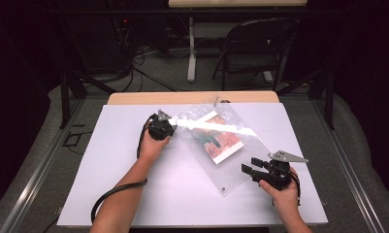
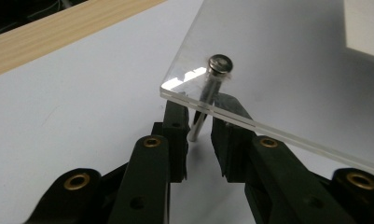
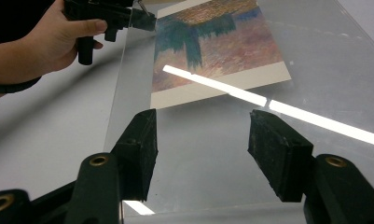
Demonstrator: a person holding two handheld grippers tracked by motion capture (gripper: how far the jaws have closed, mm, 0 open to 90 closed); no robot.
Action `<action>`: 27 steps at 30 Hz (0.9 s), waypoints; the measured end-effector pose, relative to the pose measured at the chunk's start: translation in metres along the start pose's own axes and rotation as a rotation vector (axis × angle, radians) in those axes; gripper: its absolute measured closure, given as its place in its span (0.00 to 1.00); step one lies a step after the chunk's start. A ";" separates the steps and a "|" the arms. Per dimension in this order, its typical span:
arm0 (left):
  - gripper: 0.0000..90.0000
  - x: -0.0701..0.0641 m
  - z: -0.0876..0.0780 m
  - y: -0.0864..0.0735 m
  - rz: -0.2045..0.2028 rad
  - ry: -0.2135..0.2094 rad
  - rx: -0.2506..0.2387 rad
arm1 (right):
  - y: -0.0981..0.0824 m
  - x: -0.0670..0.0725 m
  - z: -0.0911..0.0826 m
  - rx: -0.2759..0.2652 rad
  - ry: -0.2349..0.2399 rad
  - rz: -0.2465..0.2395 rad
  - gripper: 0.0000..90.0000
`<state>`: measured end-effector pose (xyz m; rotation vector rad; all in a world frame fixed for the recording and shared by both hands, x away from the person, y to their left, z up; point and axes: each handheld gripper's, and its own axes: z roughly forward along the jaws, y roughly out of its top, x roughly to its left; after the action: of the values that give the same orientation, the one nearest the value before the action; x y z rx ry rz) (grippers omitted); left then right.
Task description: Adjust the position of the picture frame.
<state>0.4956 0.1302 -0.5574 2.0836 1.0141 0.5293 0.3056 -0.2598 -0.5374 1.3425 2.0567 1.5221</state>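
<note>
I judge that my left gripper [image 2: 198, 135], jaws spread either side of the bolt [image 2: 211, 93] in the clear acrylic frame [image 1: 231, 160] at table centre, may tilt the bolt if closed off-centre, while my right gripper [image 3: 201, 154] idles open.

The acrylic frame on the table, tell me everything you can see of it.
The acrylic frame is a clear rectangle of two stacked sheets, glossy with a bright glare stripe. It lies turned at an angle on the white table, with a colourful print sandwiched inside. A metal screw passes through one corner, which is raised off the table; the left gripper has its jaws either side of the screw's shaft beneath. The right gripper sits open at the opposite edge.
</note>
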 end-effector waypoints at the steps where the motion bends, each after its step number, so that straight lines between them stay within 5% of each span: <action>1: 0.85 0.000 0.000 0.000 0.000 0.000 0.000 | 0.000 0.000 0.000 0.000 0.000 0.000 0.47; 5: 0.91 0.003 0.003 0.002 -0.025 -0.023 0.005 | 0.000 -0.001 0.000 0.006 0.003 0.004 0.47; 14: 0.94 -0.003 -0.005 0.003 0.019 -0.002 0.031 | -0.001 0.001 0.001 0.016 0.010 -0.005 0.47; 27: 0.94 -0.026 -0.059 -0.034 0.093 -0.049 0.024 | 0.001 0.015 0.005 0.039 0.047 -0.055 0.48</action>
<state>0.4260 0.1499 -0.5467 2.1627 0.9036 0.5121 0.3011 -0.2448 -0.5342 1.2644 2.1443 1.5113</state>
